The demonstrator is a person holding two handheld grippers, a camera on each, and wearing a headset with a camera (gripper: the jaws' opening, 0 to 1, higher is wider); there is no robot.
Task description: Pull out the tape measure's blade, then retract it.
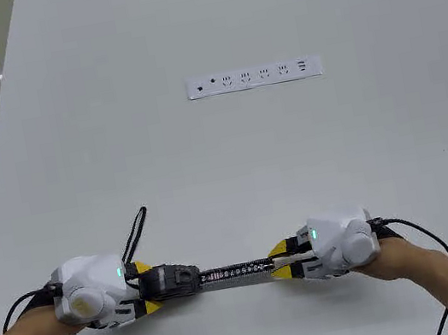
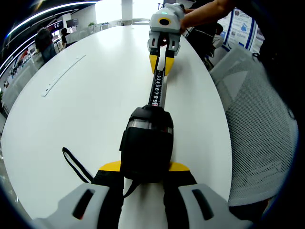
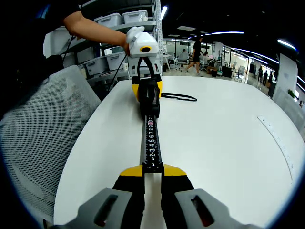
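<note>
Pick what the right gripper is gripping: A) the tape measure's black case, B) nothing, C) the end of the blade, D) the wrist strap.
C: in the right gripper view, the right gripper is shut on the end of the blade, while the left gripper clamps the black case.

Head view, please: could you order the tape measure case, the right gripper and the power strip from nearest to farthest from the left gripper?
1. The tape measure case, clamped by the left gripper.
2. The right gripper, rightward, holding the blade.
3. The power strip, farther up the table.
</note>
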